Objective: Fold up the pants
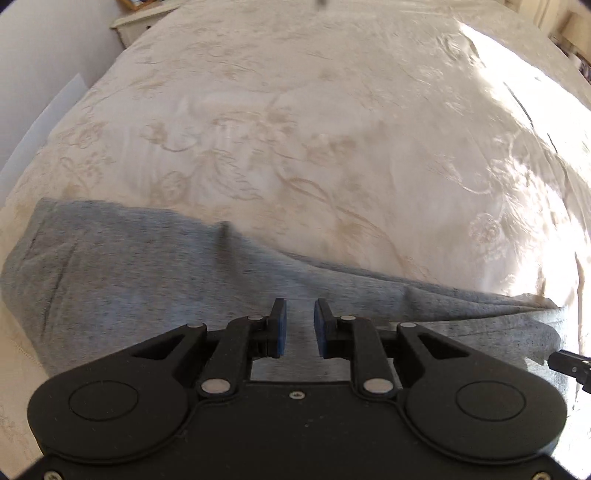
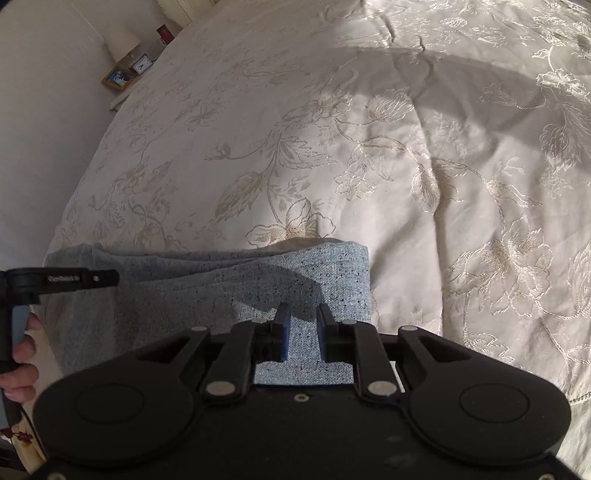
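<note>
Grey speckled pants (image 1: 147,266) lie flat across the near part of a cream embroidered bedspread (image 1: 295,129). My left gripper (image 1: 300,306) hovers over the middle of them, open, with only the cloth below showing through the gap. In the right wrist view the pants (image 2: 221,288) end in a straight edge at the right, with fold lines along the far side. My right gripper (image 2: 303,310) hangs over that end, open, nothing pinched between its blue pads. The left gripper (image 2: 62,280) shows at the left edge of that view, held by a hand (image 2: 22,354).
The bedspread (image 2: 406,184) stretches far and right, partly in bright sun (image 1: 535,184). A nightstand beyond the bed's left side bears a lamp (image 2: 122,40), a clock (image 2: 142,64) and a framed picture (image 2: 118,77). A white cabinet (image 1: 140,22) stands by the wall.
</note>
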Tool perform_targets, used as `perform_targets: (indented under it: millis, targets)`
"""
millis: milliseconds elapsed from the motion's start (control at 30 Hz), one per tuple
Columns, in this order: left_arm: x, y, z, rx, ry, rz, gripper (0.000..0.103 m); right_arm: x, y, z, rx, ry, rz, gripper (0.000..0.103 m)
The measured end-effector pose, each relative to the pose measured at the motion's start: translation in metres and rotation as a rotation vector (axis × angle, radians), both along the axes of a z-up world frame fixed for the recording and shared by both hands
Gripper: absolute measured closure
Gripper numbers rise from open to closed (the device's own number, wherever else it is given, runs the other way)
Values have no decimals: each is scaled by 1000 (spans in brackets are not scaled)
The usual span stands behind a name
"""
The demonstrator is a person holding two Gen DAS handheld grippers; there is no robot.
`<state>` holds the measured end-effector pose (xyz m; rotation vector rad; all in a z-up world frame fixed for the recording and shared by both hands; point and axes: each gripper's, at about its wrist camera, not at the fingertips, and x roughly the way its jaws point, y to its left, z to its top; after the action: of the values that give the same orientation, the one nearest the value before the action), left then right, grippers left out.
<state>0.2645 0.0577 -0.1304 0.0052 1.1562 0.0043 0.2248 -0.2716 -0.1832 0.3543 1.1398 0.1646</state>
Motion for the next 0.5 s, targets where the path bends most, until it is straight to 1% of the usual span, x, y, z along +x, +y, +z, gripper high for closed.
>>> perform_targets:
  millis: [133,200,267,367,500]
  targets:
    - [-11,71,7,29,3,88,75,7,16,-27,-100,79,-15,87]
    - [-18,104,6,53,10,118,75,6,21,-30,-121,85,-52,87]
    - [-21,132,3,75,16,134,75,4,28,-23,-141,80,-84,84]
    - [-27,176,-3,79,24,153,75,-5,45,-5,-152,40,-111,83]
    - [-27,220,-9,26,28,174,75,-23,76,15,-134,6,-128,83]
